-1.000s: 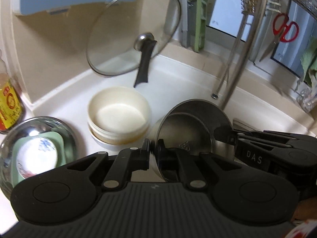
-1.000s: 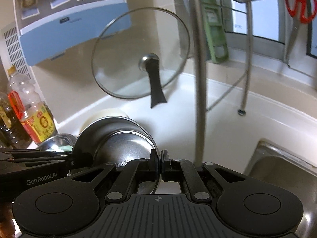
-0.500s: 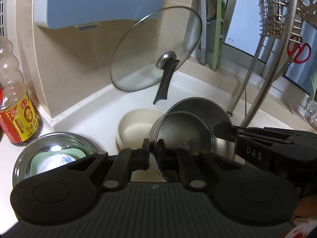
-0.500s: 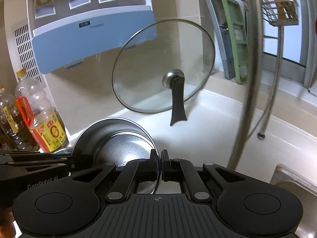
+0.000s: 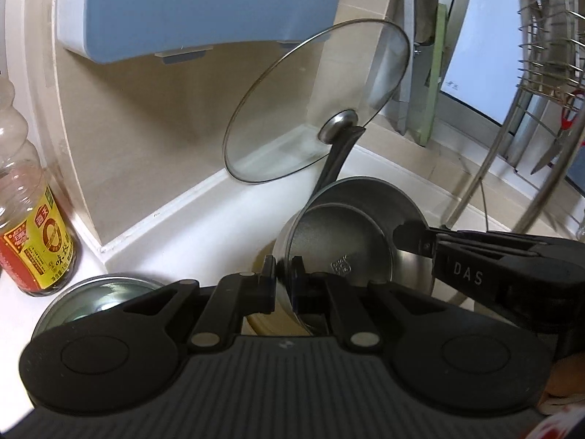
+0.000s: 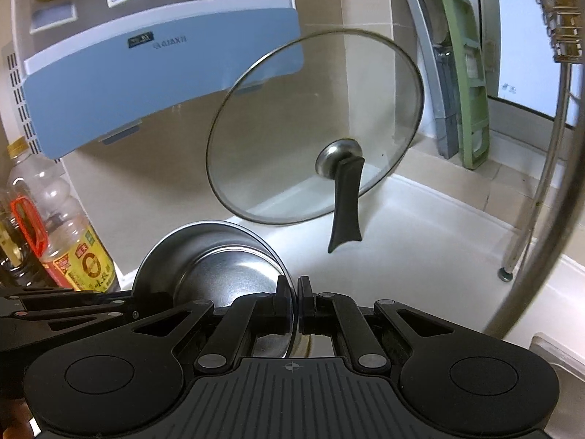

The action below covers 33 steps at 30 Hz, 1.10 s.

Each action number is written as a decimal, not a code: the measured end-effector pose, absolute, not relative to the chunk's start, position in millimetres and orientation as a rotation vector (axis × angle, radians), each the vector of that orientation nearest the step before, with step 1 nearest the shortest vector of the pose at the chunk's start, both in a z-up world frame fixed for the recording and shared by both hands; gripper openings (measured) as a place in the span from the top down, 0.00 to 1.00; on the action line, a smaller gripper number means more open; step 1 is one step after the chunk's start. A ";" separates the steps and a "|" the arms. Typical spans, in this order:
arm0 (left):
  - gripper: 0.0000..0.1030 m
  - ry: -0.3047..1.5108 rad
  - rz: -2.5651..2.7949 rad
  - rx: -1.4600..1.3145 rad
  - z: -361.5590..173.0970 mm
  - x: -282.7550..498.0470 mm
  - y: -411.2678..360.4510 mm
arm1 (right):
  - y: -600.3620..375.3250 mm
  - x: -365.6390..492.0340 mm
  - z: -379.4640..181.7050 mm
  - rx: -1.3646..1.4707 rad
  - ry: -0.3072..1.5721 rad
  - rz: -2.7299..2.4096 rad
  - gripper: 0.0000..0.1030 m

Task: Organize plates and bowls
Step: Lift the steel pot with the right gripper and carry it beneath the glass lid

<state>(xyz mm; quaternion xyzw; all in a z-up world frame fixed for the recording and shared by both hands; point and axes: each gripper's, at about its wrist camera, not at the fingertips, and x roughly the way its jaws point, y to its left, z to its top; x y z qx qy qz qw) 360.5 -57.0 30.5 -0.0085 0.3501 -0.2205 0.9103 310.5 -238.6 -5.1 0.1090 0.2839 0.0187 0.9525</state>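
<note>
A steel bowl [image 5: 351,241] hangs tilted on its edge above the white counter, held from two sides. My left gripper [image 5: 283,278] is shut on its near rim. My right gripper [image 5: 413,234] is shut on the opposite rim. In the right wrist view the same steel bowl [image 6: 219,274] fills the lower left, with the right gripper [image 6: 295,300] clamped on its rim and the left gripper [image 6: 135,307] reaching in from the left. A cream bowl [image 5: 270,320] shows only as a sliver under the held bowl. A second steel bowl [image 5: 98,292] sits on the counter to the left.
A glass lid [image 5: 314,109] with a black handle leans in the wall corner behind. An oil bottle [image 5: 29,219] stands at the far left under a blue wall unit [image 5: 182,7]. Dish rack legs [image 5: 475,183] rise on the right, and a sink corner [image 6: 559,351] shows at lower right.
Both grippers have carried the steel bowl leftward, over the cream bowls, which are now almost hidden beneath it. The left steel bowl has slid mostly under my left gripper's body.
</note>
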 end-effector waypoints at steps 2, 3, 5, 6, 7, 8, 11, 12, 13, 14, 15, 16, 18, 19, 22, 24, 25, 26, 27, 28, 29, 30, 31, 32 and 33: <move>0.94 0.731 -0.454 -0.018 29.0 365.6 -56.9 | -238.6 316.2 -7.1 0.230 0.590 0.035 0.96; 0.94 0.736 -0.453 -0.018 27.5 368.1 -56.9 | -239.0 318.9 -8.8 0.235 0.598 0.034 0.96; 0.94 0.750 -0.451 -0.020 24.5 373.7 -56.7 | -239.8 323.6 -12.5 0.248 0.614 0.032 0.96; 0.94 0.756 -0.450 -0.022 22.8 376.0 -56.6 | -240.4 325.7 -14.5 0.256 0.621 0.032 0.96; 0.94 0.763 -0.450 -0.022 20.9 378.1 -56.6 | -241.0 328.1 -16.9 0.261 0.630 0.032 0.96; 0.94 0.771 -0.450 -0.024 19.0 380.3 -56.3 | -241.4 330.5 -19.0 0.268 0.640 0.032 0.96; 0.94 0.788 -0.447 -0.025 14.7 384.6 -56.6 | -242.7 336.8 -24.6 0.288 0.665 0.034 0.96; 0.94 0.794 -0.445 -0.025 13.9 385.5 -57.0 | -243.2 338.4 -26.4 0.295 0.674 0.034 0.96; 0.94 0.799 -0.444 -0.025 12.7 386.7 -57.2 | -244.1 340.4 -28.6 0.303 0.686 0.035 0.96; 0.93 0.805 -0.444 -0.026 11.4 388.3 -57.4 | -244.5 341.5 -30.1 0.308 0.693 0.034 0.96; 0.93 0.812 -0.445 -0.027 10.1 389.5 -57.4 | -245.5 343.1 -32.0 0.315 0.704 0.034 0.96; 0.93 0.817 -0.446 -0.028 8.9 390.1 -57.6 | -246.3 344.4 -33.0 0.321 0.710 0.034 0.96; 0.93 0.827 -0.444 -0.028 6.8 391.2 -58.1 | -246.7 346.4 -35.5 0.327 0.724 0.035 0.96; 0.93 0.828 -0.442 -0.026 6.0 391.5 -58.8 | -247.3 347.4 -36.7 0.330 0.730 0.035 0.96; 0.93 0.828 -0.437 -0.019 4.1 391.5 -60.1 | -247.1 349.2 -38.2 0.335 0.740 0.035 0.96; 0.93 0.833 -0.436 -0.017 2.6 392.2 -60.3 | -246.8 350.3 -38.7 0.336 0.747 0.035 0.96; 0.93 0.836 -0.436 -0.018 1.6 392.7 -60.2 | -246.8 351.2 -39.4 0.336 0.751 0.034 0.96; 0.93 0.838 -0.437 -0.020 0.9 393.3 -60.0 | -246.8 351.9 -40.0 0.337 0.753 0.033 0.96; 0.93 0.841 -0.437 -0.021 0.3 393.9 -59.9 | -246.4 352.1 -40.5 0.338 0.755 0.033 0.96; 0.93 0.843 -0.438 -0.021 -0.5 394.4 -59.6 | -246.4 352.8 -41.4 0.339 0.758 0.031 0.96; 0.93 0.844 -0.440 -0.022 -1.2 394.8 -59.8 | -246.2 353.2 -41.6 0.340 0.757 0.029 0.96; 0.93 0.846 -0.441 -0.021 -2.0 395.0 -59.9 | -245.5 353.2 -41.6 0.335 0.755 0.027 0.96; 0.93 0.846 -0.441 -0.019 -2.4 395.1 -60.1 | -245.1 353.3 -41.5 0.332 0.755 0.025 0.96; 0.93 0.847 -0.442 -0.016 -3.0 395.3 -60.4 | -244.7 353.7 -41.4 0.331 0.756 0.023 0.96; 0.93 0.850 -0.442 -0.015 -3.7 395.5 -60.6 | -244.3 353.8 -41.2 0.329 0.757 0.022 0.96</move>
